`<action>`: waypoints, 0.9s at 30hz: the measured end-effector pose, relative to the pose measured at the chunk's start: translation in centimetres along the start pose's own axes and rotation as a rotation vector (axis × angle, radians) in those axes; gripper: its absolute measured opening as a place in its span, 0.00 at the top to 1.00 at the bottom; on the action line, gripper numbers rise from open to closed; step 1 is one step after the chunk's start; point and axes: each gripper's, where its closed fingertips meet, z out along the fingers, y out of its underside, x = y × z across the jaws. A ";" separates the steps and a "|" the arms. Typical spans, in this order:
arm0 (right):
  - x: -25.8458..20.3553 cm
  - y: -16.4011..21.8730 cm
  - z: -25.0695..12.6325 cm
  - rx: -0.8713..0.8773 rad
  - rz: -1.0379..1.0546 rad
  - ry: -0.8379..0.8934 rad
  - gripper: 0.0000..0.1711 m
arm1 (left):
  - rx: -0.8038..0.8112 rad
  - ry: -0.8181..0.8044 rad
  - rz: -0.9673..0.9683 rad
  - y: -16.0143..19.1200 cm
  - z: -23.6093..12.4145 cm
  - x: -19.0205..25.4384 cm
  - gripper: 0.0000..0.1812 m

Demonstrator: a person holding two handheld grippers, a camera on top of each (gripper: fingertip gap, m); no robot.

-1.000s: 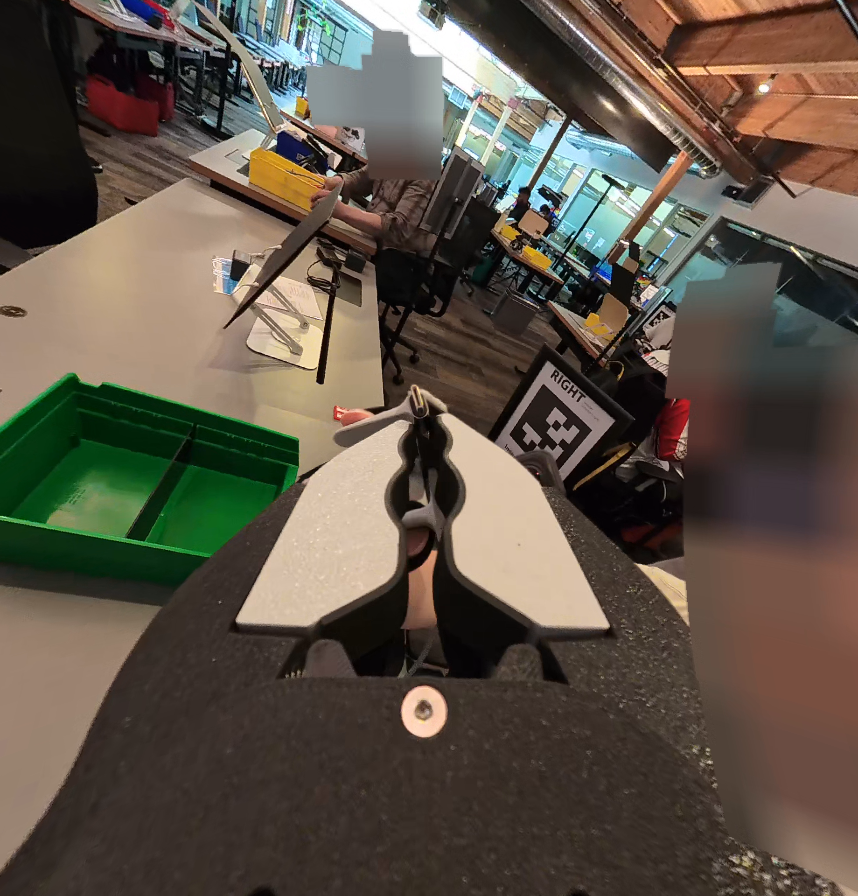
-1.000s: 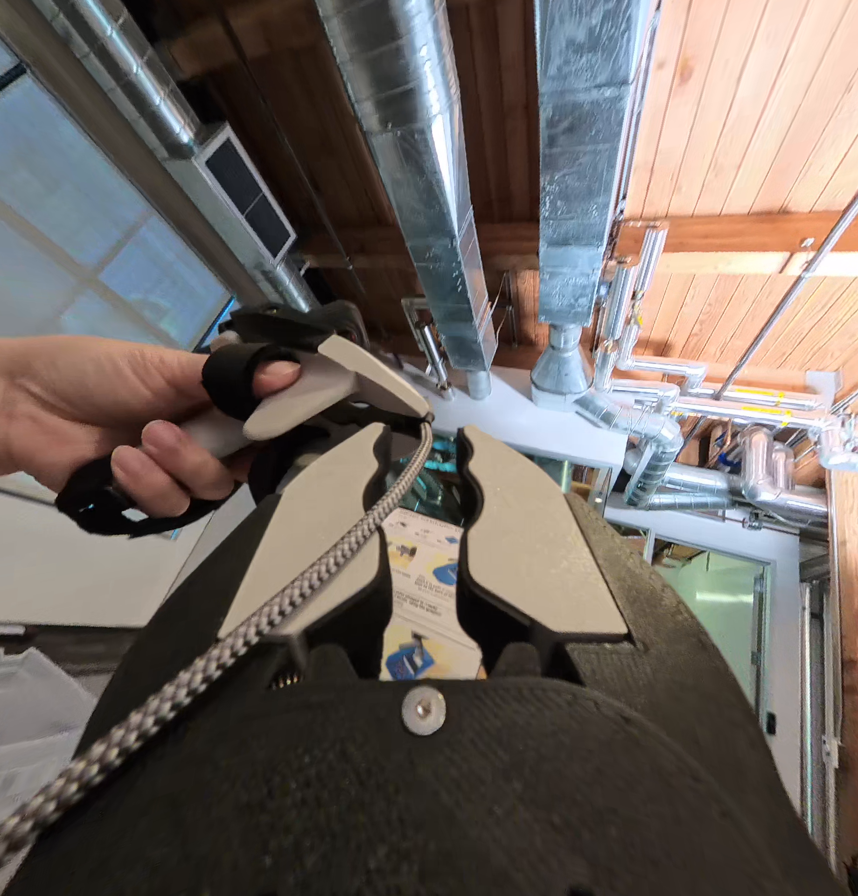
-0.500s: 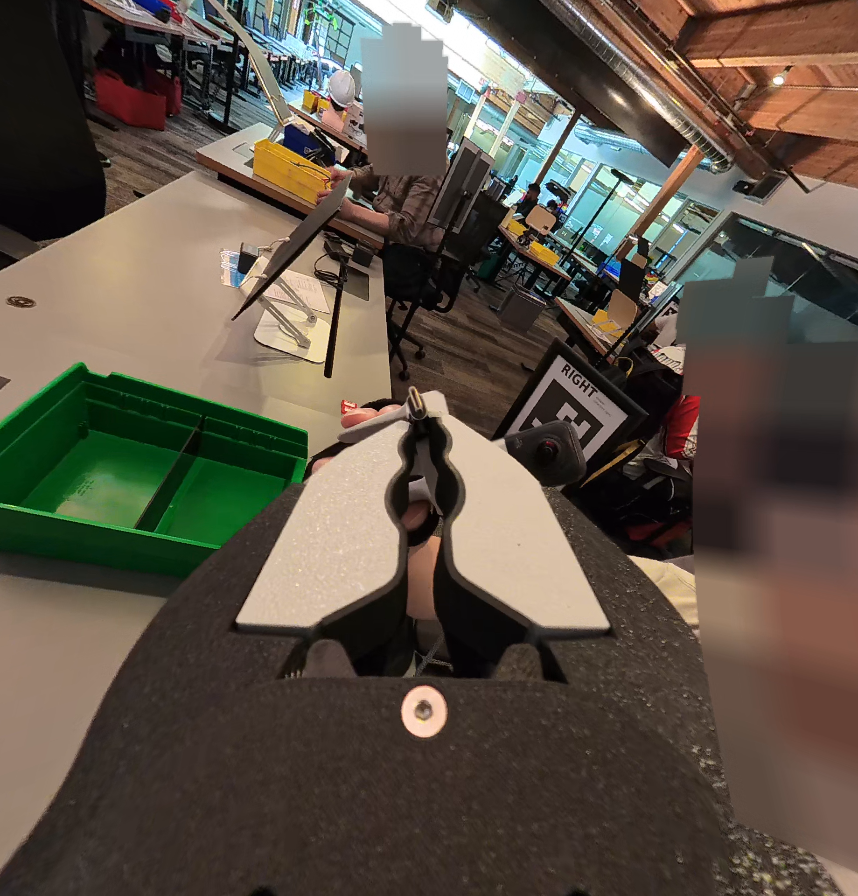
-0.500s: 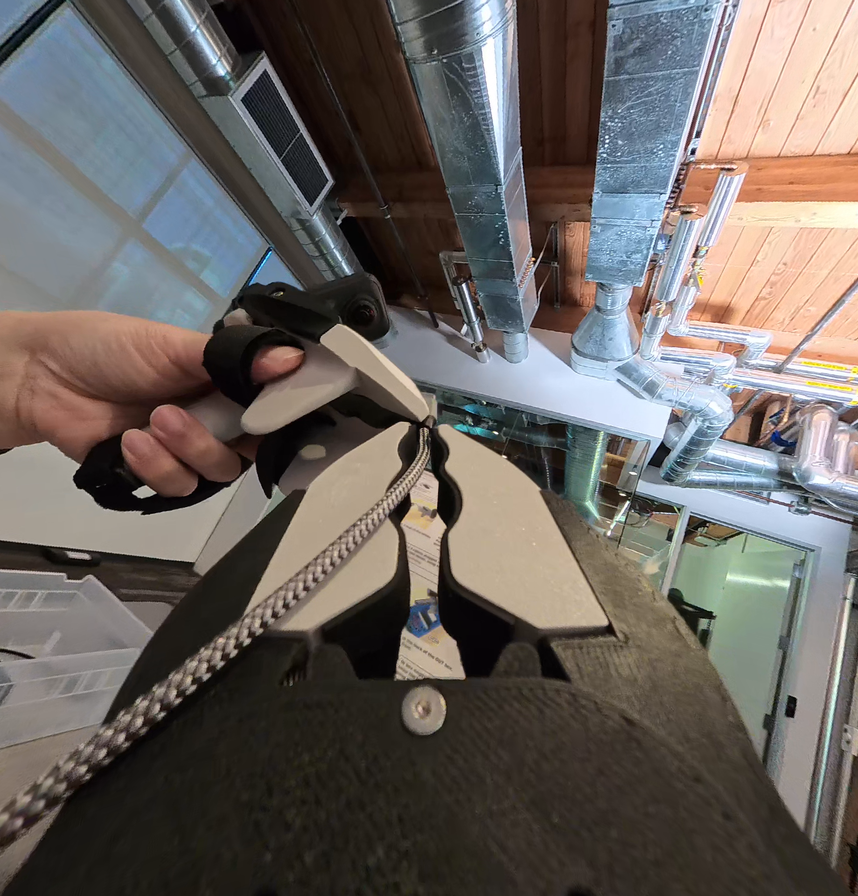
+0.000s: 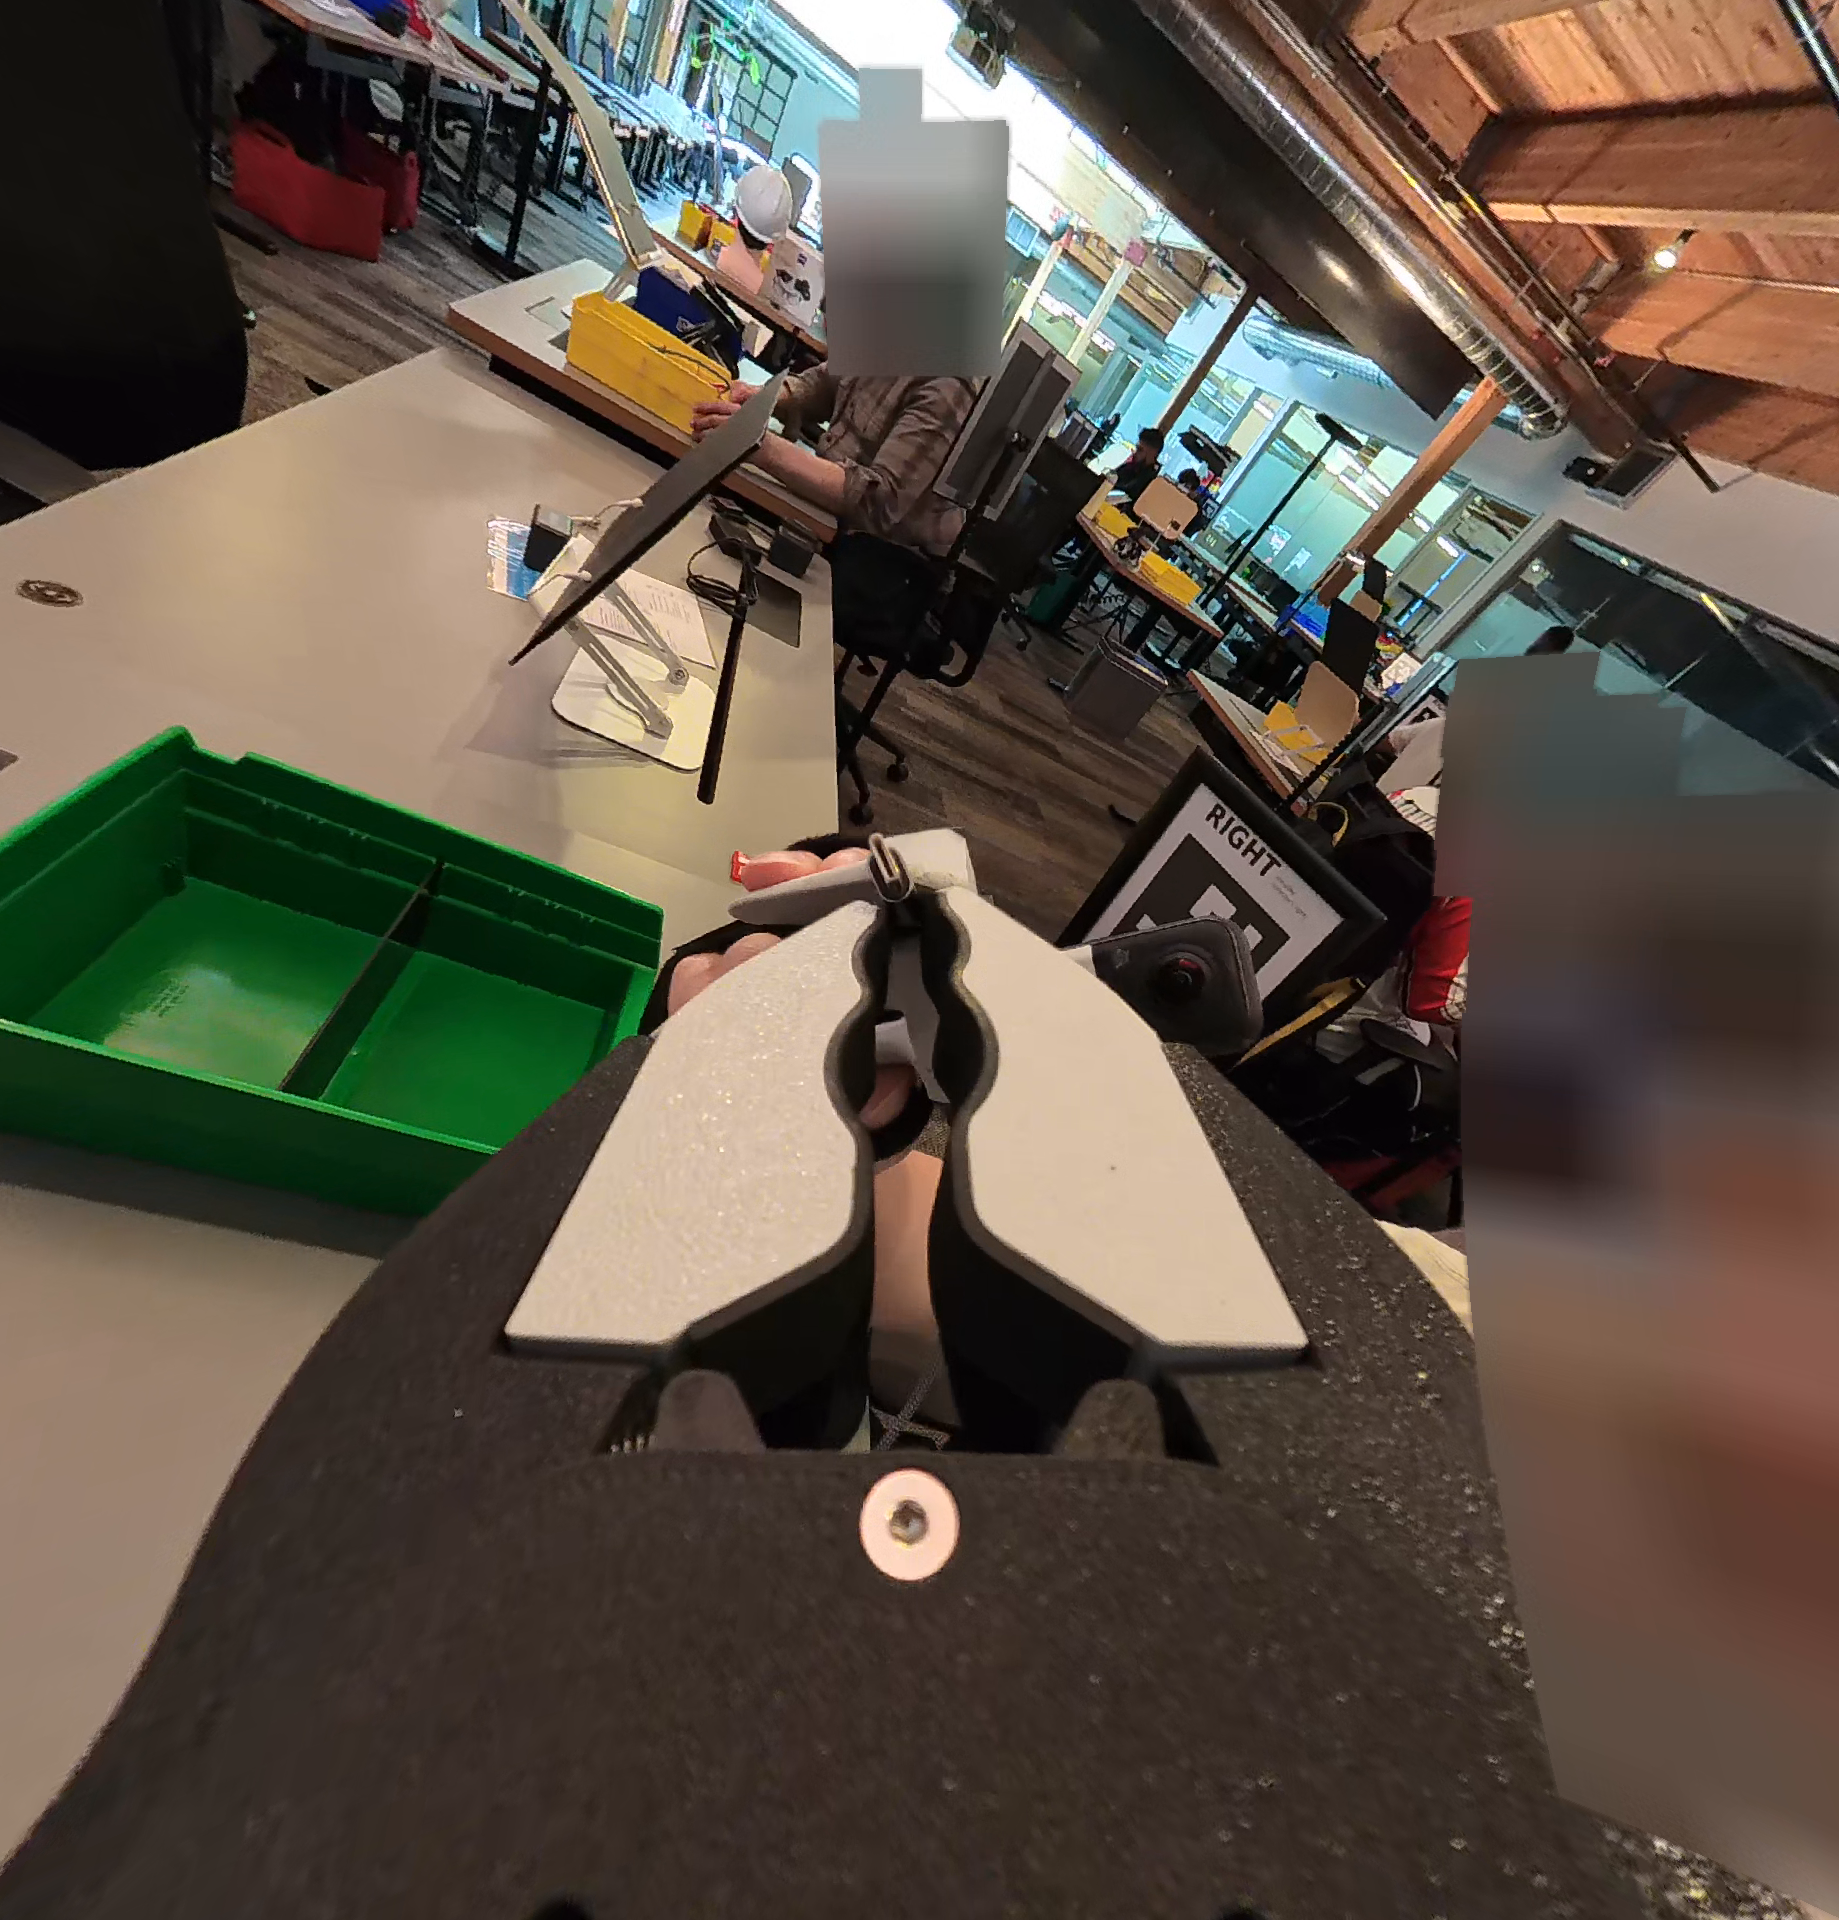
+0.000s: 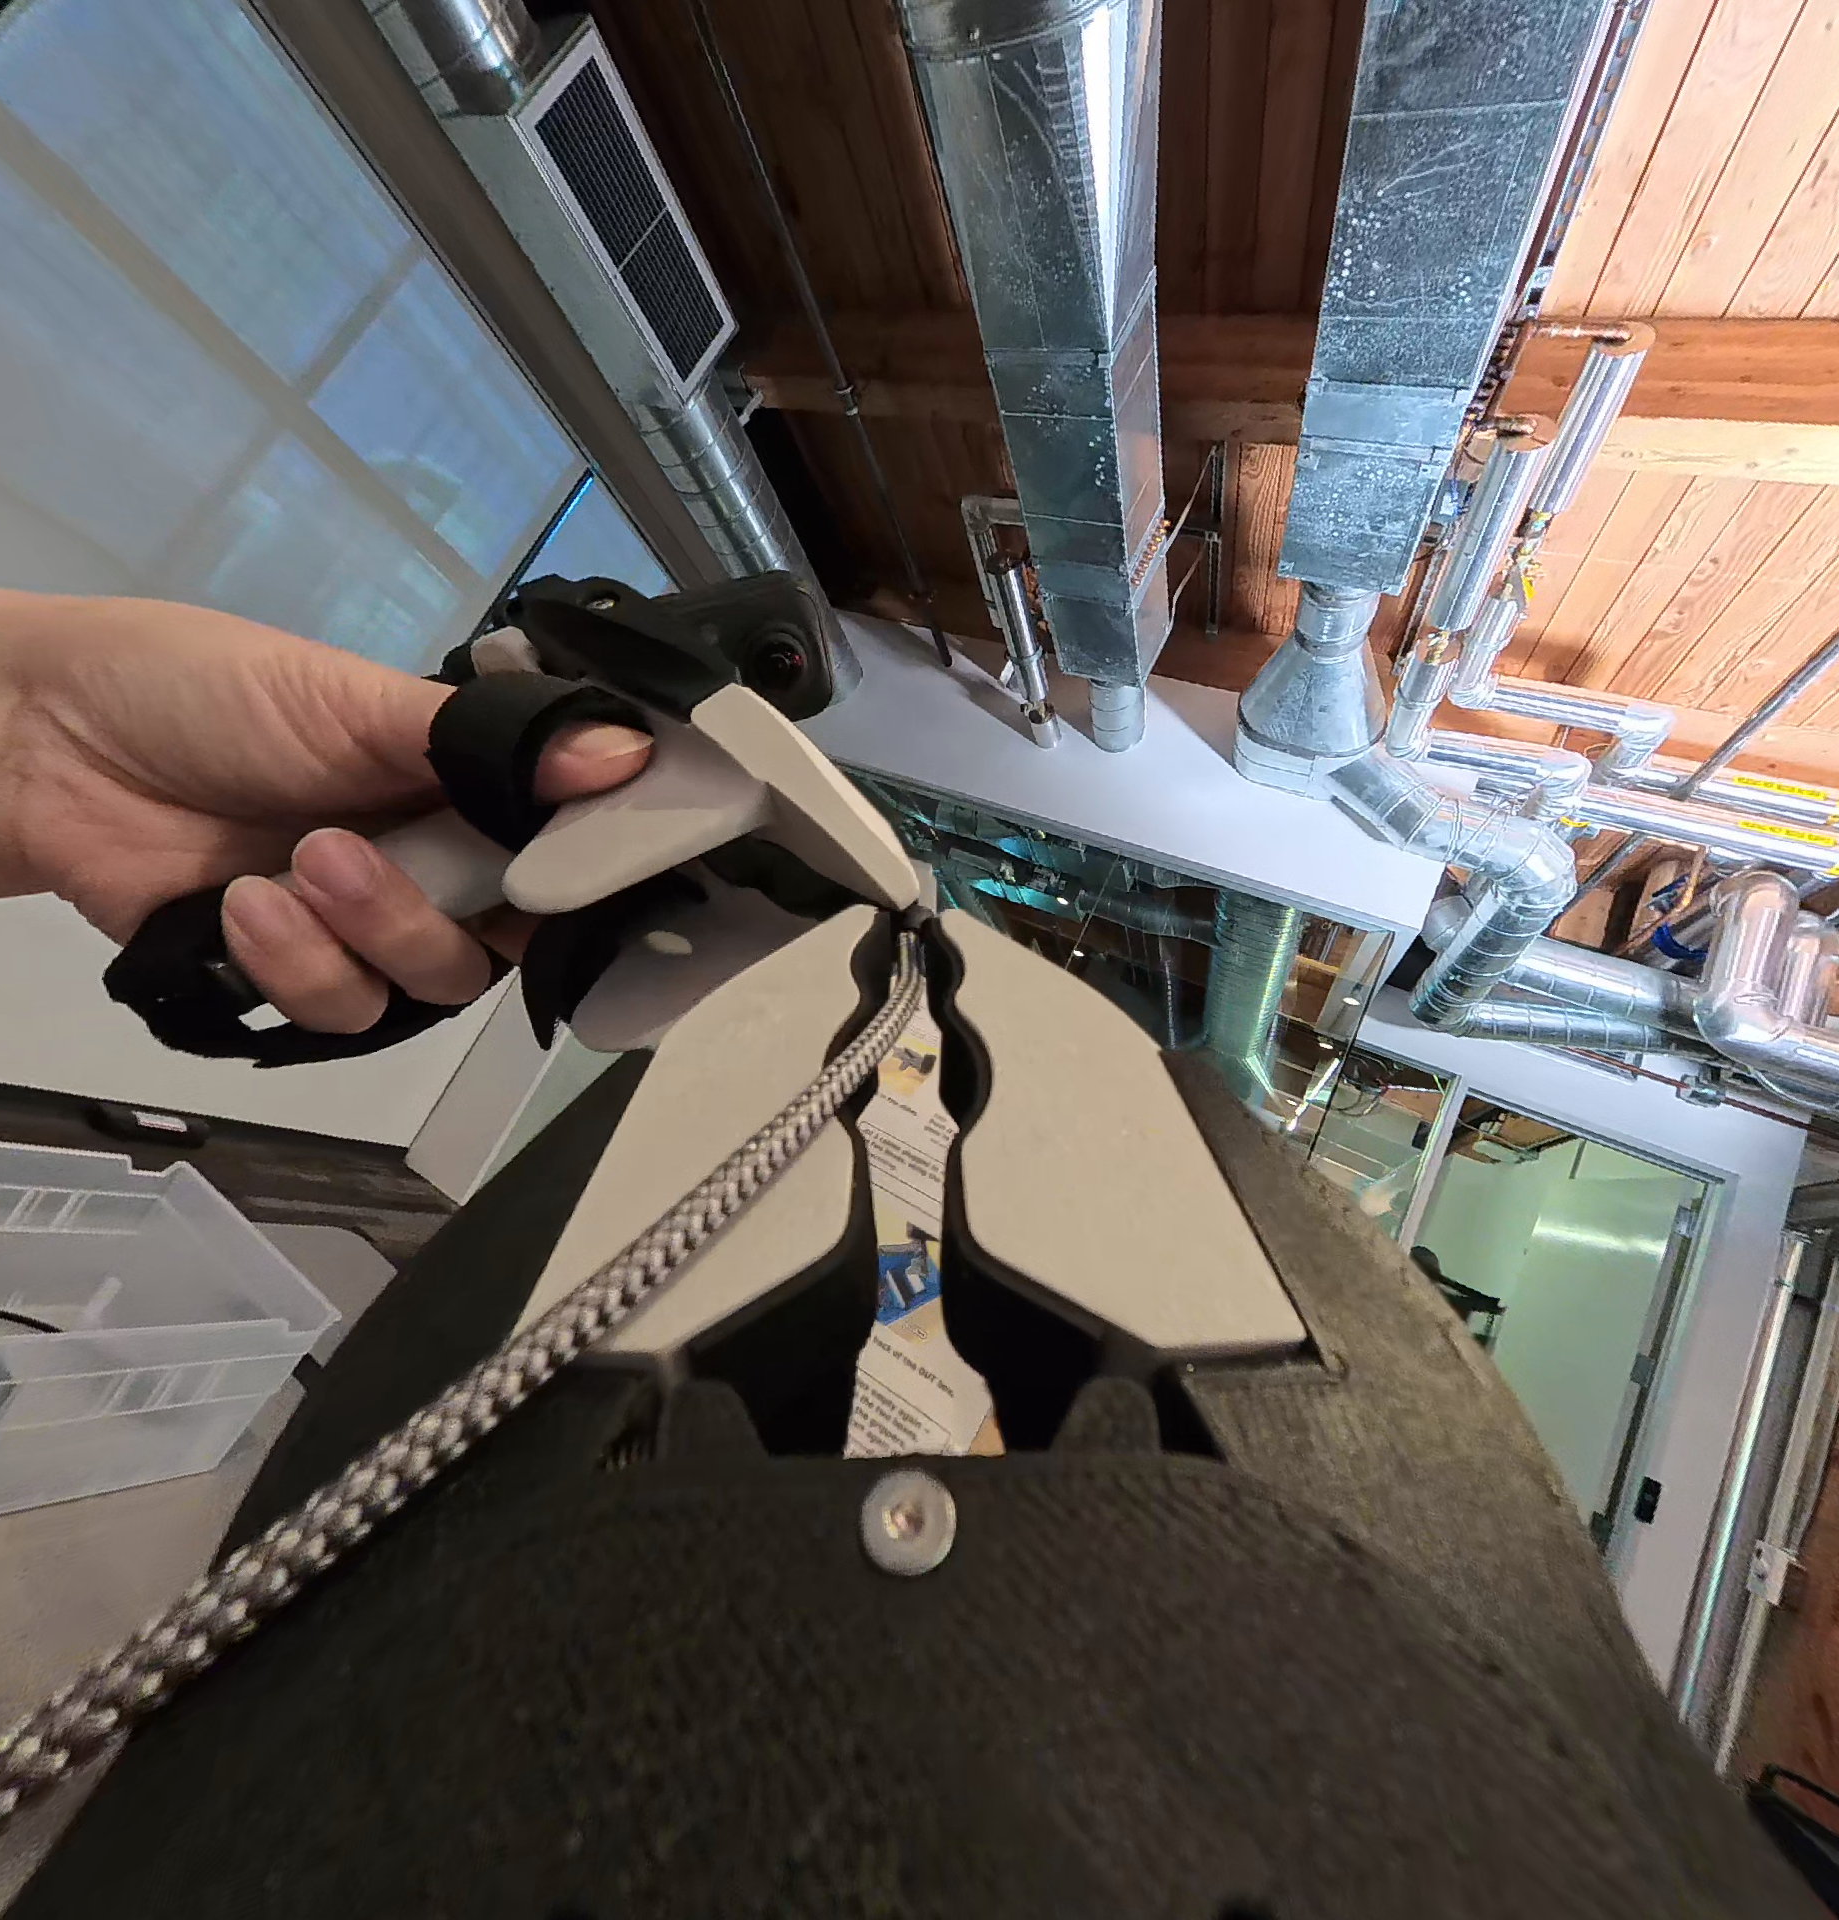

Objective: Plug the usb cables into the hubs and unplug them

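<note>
In the left wrist view my left gripper [image 5: 907, 914] is shut on a grey USB-C plug [image 5: 887, 873], and the plug's metal tip sticks out past the fingertips. My right gripper's grey fingers [image 5: 790, 896] meet it tip to tip, held by a hand. In the right wrist view my right gripper [image 6: 913, 920] is shut on a grey braided cable [image 6: 686, 1226]. The cable runs over its left finger from the lower left. The left gripper [image 6: 811, 800], held by a hand [image 6: 167, 748], touches these tips. No hub is in view.
A green divided bin [image 5: 42, 1070] sits on the grey table [image 5: 271, 520] to the left. A tablet stand [image 5: 634, 582] stands farther back, with people at desks beyond. A clear plastic bin [image 6: 115, 1299] is at the lower left of the right wrist view, which points at ceiling ducts. My left and right fingertips are right by each other.
My right gripper's jaws have closed from open onto the braided cable. Its view has tilted down from the ceiling. My left gripper stays shut on the plug and has shifted slightly.
</note>
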 end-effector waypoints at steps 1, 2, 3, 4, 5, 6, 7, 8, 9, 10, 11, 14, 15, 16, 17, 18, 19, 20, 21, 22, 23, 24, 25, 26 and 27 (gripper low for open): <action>0.0 0.1 0.0 -0.004 0.009 -0.002 0.97 | 0.004 -0.004 0.009 0.0 0.0 -0.1 0.97; 0.0 0.1 0.1 -0.008 0.016 -0.002 0.97 | 0.009 -0.010 0.024 -0.1 0.0 -0.1 0.97; 0.0 0.1 0.1 -0.004 0.018 -0.001 0.97 | 0.014 -0.013 0.037 -0.1 -0.1 -0.1 0.97; 0.1 0.0 0.0 0.001 0.019 0.003 0.97 | 0.020 -0.014 0.044 -0.2 -0.1 0.0 0.97; 0.2 -0.2 -0.1 0.011 0.020 0.010 0.97 | 0.032 -0.010 0.047 -0.4 -0.2 0.2 0.97; 0.2 -0.4 -0.2 0.024 0.021 0.001 0.97 | 0.048 -0.007 0.045 -0.7 -0.5 0.3 0.95; 0.1 -0.6 -0.3 0.032 0.019 -0.008 0.97 | 0.059 -0.007 0.044 -1.0 -0.7 0.3 0.92; 0.1 -0.7 -0.4 0.040 0.011 -0.015 0.97 | 0.058 -0.009 0.047 -1.1 -0.9 0.3 0.93; -0.1 -0.7 -0.4 0.044 0.001 -0.026 0.97 | 0.045 -0.011 0.047 -0.9 -0.9 0.3 0.94; -0.3 -0.6 -0.4 0.041 -0.007 -0.042 0.97 | 0.025 -0.010 0.043 -0.6 -0.9 0.3 0.93; -0.5 -0.4 -0.3 0.036 -0.013 -0.061 0.97 | 0.009 -0.006 0.040 -0.4 -0.8 0.3 0.92; -0.8 -0.1 -0.3 0.037 -0.026 -0.078 0.97 | 0.005 -0.011 0.049 0.0 -0.8 0.2 0.96; -0.8 0.0 -0.3 0.034 -0.018 -0.077 0.97 | 0.011 -0.018 0.051 0.0 -0.8 0.1 0.96; -0.7 0.2 -0.2 0.027 -0.003 -0.070 0.97 | 0.020 -0.025 0.054 -0.1 -0.8 0.0 0.97; -0.6 0.3 -0.1 0.022 0.010 -0.061 0.97 | 0.030 -0.031 0.056 -0.2 -0.8 -0.2 0.97; -0.6 0.4 -0.1 0.022 0.022 -0.054 0.97 | 0.038 -0.033 0.057 -0.2 -0.8 -0.2 0.97; -0.5 0.4 0.0 0.020 0.033 -0.049 0.96 | 0.045 -0.033 0.054 -0.3 -0.8 -0.3 0.97; -0.5 0.5 0.0 0.017 0.044 -0.043 0.97 | 0.051 -0.034 0.054 -0.3 -0.8 -0.3 0.97; -0.4 0.5 0.0 0.016 0.052 -0.039 0.96 | 0.054 -0.035 0.055 -0.3 -0.8 -0.4 0.97; -0.4 0.6 0.0 0.020 0.052 -0.039 0.96 | 0.054 -0.036 0.055 -0.3 -0.7 -0.4 0.97; -0.4 0.6 -0.1 0.023 0.051 -0.041 0.96 | 0.054 -0.034 0.054 -0.3 -0.7 -0.4 0.97; -0.4 0.6 -0.1 0.030 0.054 -0.042 0.96 | 0.055 -0.033 0.052 -0.3 -0.7 -0.4 0.97; -0.4 0.7 -0.2 0.032 0.056 -0.047 0.97 | 0.054 -0.032 0.051 -0.3 -0.6 -0.5 0.97; -0.4 0.8 -0.2 0.030 0.058 -0.055 0.97 | 0.053 -0.033 0.050 -0.2 -0.6 -0.6 0.97; -0.4 0.9 -0.2 0.027 0.059 -0.060 0.97 | 0.053 -0.034 0.054 -0.2 -0.6 -0.7 0.97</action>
